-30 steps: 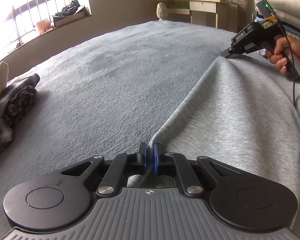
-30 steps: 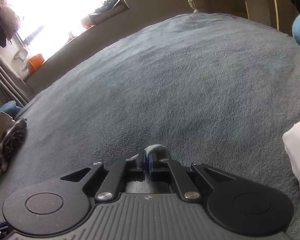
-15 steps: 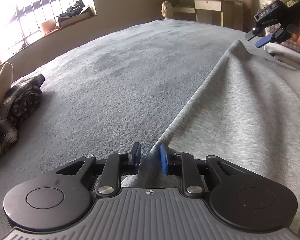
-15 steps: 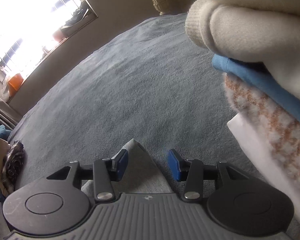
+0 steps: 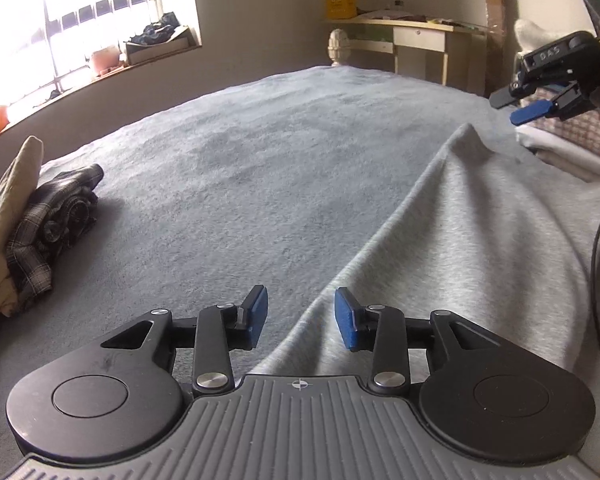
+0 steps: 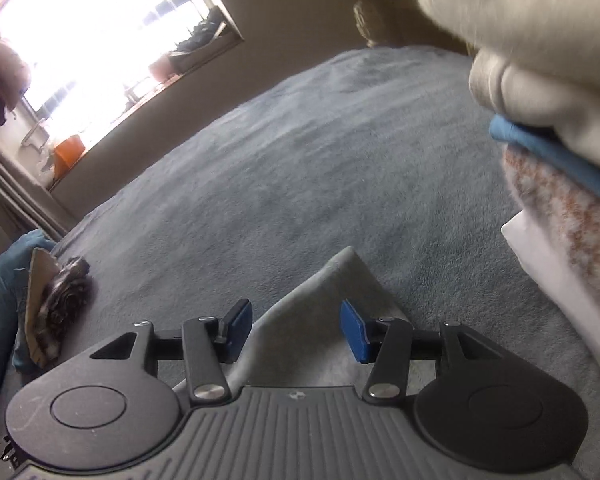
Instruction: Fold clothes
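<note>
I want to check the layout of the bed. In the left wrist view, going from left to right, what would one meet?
Crumpled dark plaid garment → bare grey-blue fleece blanket → light grey sweatshirt fabric → the black right gripper with blue pads, open.

The bed (image 5: 260, 168) is wide and bare in the middle; crumpled clothes (image 5: 52, 232) block its left edge, and a folded stack (image 6: 560, 160) blocks the right.

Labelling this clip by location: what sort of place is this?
Most likely a bedroom: a wide bed under a grey blanket, a desk by the wall, and folded clothes stacked beside it.
</note>
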